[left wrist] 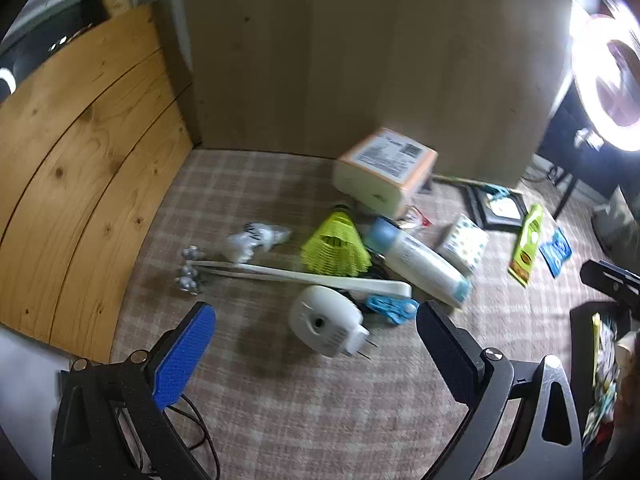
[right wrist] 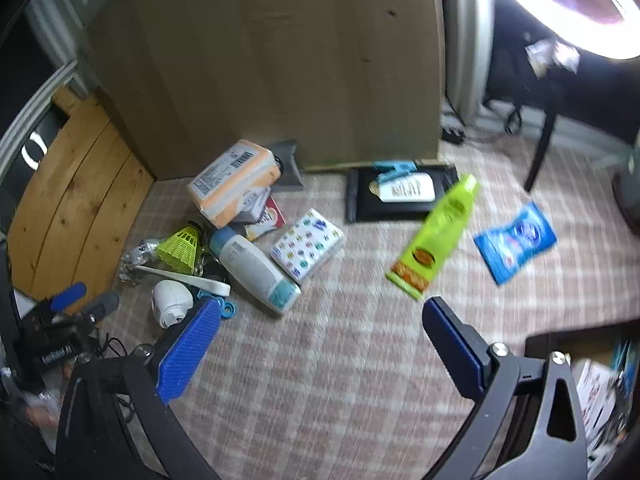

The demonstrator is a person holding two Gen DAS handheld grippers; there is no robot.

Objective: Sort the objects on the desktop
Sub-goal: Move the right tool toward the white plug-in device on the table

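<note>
Fingers wide open, nothing held, things still waiting on the checked cloth.

Left gripper (left wrist: 316,344) hangs over the pile with both fingers spread as wide as they go and empty. The white plug (left wrist: 328,320) lies right between them, a little ahead, with its metal pins pointing toward the right finger. So the left hand looks nearest to it. Behind the plug lies the long white stick (left wrist: 304,276), running from side to side across the fingers, and the yellow shuttlecock (left wrist: 334,248) sits past that. Right gripper (right wrist: 320,344) is wide open and empty too. The green tube (right wrist: 436,236) lies ahead of its right finger, slanted, with its flat end toward the finger. The blue packet (right wrist: 516,240) lies just beside the tube, further right. I think the right hand fits those two best.
</note>
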